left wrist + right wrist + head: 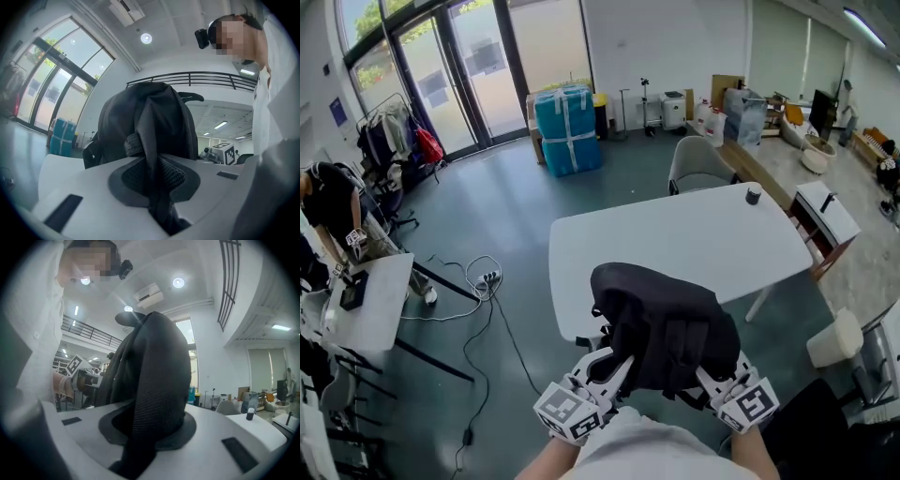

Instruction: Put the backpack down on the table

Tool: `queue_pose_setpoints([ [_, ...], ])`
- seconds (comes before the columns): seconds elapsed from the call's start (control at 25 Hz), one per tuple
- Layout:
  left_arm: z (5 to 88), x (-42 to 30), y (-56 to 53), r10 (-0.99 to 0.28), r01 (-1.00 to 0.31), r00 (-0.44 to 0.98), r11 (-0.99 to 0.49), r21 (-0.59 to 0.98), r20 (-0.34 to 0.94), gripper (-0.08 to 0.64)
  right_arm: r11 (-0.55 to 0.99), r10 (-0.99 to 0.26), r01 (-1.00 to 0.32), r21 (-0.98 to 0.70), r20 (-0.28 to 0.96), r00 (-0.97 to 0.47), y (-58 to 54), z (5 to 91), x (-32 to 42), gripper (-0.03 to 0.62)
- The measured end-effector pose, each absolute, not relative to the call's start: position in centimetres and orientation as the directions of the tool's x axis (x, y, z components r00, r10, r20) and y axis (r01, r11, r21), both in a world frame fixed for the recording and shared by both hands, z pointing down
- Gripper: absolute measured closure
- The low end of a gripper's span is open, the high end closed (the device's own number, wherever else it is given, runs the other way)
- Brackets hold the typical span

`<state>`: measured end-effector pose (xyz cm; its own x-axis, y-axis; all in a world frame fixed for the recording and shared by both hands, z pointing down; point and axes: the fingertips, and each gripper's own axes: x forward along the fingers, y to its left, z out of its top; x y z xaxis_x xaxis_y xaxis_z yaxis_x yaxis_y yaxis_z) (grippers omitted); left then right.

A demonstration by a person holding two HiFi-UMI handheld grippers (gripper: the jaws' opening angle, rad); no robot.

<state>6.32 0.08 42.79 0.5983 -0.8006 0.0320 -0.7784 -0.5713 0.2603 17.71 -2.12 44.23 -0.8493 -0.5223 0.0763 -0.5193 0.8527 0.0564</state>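
Note:
A black backpack (661,323) hangs upright between my two grippers, just over the near edge of the white table (675,239). My left gripper (617,364) is shut on a strap on the bag's left side, and my right gripper (709,379) is shut on a strap on its right. In the left gripper view the backpack (150,126) rises straight ahead, with its strap pinched in the left gripper (157,190). The right gripper view shows the backpack (157,366) filling the middle, a mesh strap clamped in the right gripper (143,432).
A small dark cup (754,195) stands at the table's far right corner, with a grey chair (698,164) behind it. Cables (478,281) lie on the floor to the left, by a white desk (366,300). A white stool (836,339) stands at the right.

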Motion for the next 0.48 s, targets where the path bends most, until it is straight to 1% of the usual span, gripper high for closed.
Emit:
queue_pose_setpoints([
  [0.2,44.1,4.7,-1.5,-0.807,-0.783,0.589,-0.555,0.282,0.048,0.500,0.864,-0.504,-0.503,0.041,0.098,-0.858,-3.8,45.4,16.0,0.491],
  [0.48,44.7,1.8,-6.5,-0.805,-0.778,0.591,-0.550,0.304,0.057,0.500,0.871,-0.489,-0.490,0.028,0.128,-0.863,-8.4,45.9,13.1,0.492],
])
